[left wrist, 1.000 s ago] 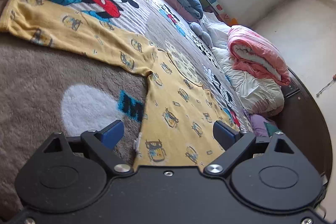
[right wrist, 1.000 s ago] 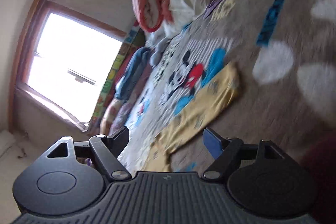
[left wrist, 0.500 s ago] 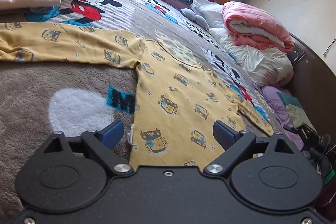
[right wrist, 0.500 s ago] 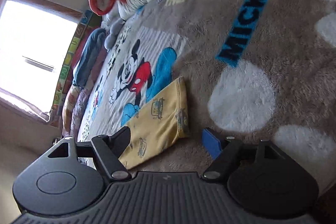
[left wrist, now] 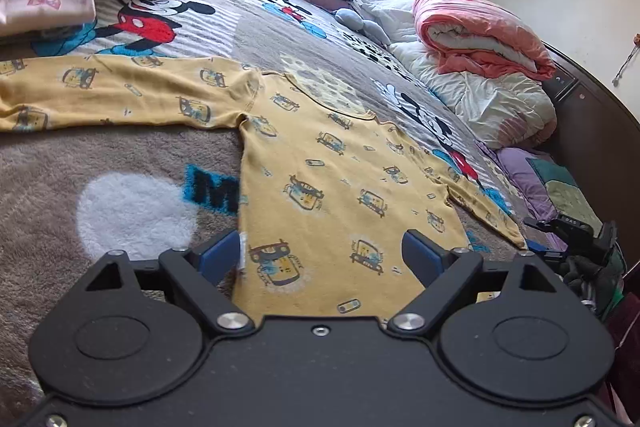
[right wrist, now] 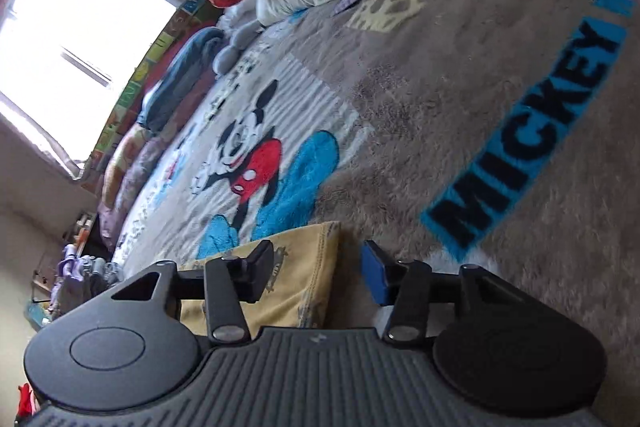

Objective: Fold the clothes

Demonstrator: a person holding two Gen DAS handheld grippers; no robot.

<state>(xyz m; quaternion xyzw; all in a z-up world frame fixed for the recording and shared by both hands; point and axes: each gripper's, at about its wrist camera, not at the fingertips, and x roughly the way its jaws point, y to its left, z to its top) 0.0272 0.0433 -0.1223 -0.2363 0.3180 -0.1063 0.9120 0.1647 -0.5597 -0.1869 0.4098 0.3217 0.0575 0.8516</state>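
Yellow shirt (left wrist: 320,187) lies spread flat on blanket (left wrist: 100,155), unfolded; left gripper (left wrist: 320,255) wide over hem, right gripper (right wrist: 316,267), jaws just closing, straddles sleeve cuff (right wrist: 308,267) ungripped.

The left camera sits low behind its gripper (left wrist: 320,259), close over the yellow shirt (left wrist: 320,187) hem, looking up the bed, while the right camera, tipped sideways, sits close at a sleeve end (right wrist: 304,267); both see the Mickey blanket (right wrist: 440,107) and pink quilt (left wrist: 480,35).
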